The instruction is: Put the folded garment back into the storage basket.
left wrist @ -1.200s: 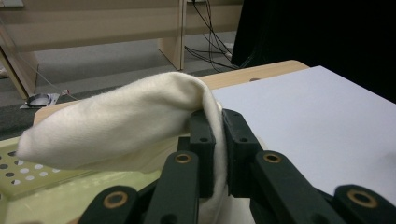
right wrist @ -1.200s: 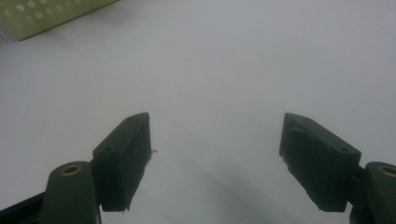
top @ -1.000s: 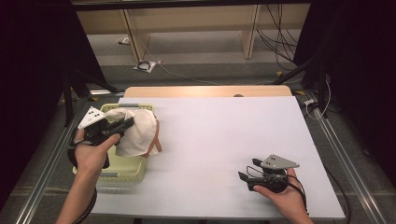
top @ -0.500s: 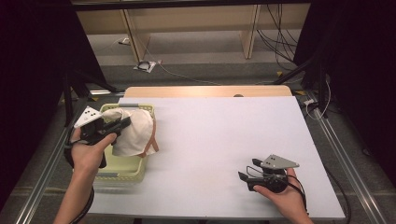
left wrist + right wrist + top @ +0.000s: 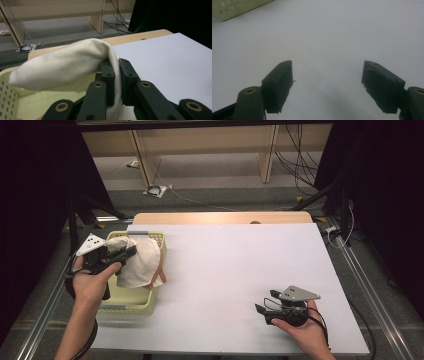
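A cream cloth (image 5: 141,261) with a brown strap hangs over a pale green basket (image 5: 122,306) at the table's left. My left gripper (image 5: 131,252) is shut on a fold of that cloth (image 5: 62,65), held a little above the basket (image 5: 7,95); the fabric is pinched between its black pads (image 5: 109,75). Near the front right of the white table (image 5: 225,265), my right gripper (image 5: 262,303) rests low in a hand, pointing left. Its jaws stand wide apart over the bare white surface (image 5: 327,45), with nothing between the fingertips (image 5: 279,80).
A corner of the green basket (image 5: 234,7) lies far off in the right gripper view. A wooden strip (image 5: 220,218) borders the table's far edge. Metal rails (image 5: 365,285) run along both sides, and cables (image 5: 300,165) lie on the floor beyond.
My left hand has shifted slightly left and toward me, with the cloth still in its grip. The right hand has stayed put.
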{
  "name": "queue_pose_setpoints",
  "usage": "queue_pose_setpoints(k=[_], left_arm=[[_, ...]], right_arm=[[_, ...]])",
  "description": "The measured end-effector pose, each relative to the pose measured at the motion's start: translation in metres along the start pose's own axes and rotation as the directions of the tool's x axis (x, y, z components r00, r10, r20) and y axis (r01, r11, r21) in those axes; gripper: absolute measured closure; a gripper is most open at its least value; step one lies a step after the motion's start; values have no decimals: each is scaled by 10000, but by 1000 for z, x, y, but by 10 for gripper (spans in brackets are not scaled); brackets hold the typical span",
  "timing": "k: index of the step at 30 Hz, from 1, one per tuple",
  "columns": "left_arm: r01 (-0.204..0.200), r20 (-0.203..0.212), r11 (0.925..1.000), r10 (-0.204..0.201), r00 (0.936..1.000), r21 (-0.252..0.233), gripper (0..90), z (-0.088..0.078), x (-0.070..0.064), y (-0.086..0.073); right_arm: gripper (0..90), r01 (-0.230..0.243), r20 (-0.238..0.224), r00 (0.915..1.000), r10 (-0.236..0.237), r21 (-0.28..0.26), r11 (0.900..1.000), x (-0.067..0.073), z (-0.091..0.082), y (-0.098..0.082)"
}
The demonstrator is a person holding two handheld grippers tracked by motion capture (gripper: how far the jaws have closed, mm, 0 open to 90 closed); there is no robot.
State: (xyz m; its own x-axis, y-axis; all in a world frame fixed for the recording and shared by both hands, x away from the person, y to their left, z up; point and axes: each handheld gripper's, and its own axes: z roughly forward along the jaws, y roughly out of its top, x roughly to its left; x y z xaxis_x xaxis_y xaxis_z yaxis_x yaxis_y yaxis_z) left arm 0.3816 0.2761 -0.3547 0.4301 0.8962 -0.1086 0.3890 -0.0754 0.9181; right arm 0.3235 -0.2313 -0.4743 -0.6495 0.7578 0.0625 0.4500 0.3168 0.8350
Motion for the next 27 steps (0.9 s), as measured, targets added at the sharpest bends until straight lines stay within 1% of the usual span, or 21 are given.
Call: queue_pose_setpoints(k=[7,14,27], left_arm=[[-50,-54,9999,51,10000,138,831,1,3,-2],[-110,-46,9995,111,9999,286,831,1,6,-3],[-23,-205,9992,31,9998,399,831,3,12,-6]], right_arm=[[260,60,36,10000,-60,50,10000,0,0,0],[260,0,-3,10000,0,0,10000,0,0,0],[260,0,-15,10000,0,-6,10000,0,0,0]])
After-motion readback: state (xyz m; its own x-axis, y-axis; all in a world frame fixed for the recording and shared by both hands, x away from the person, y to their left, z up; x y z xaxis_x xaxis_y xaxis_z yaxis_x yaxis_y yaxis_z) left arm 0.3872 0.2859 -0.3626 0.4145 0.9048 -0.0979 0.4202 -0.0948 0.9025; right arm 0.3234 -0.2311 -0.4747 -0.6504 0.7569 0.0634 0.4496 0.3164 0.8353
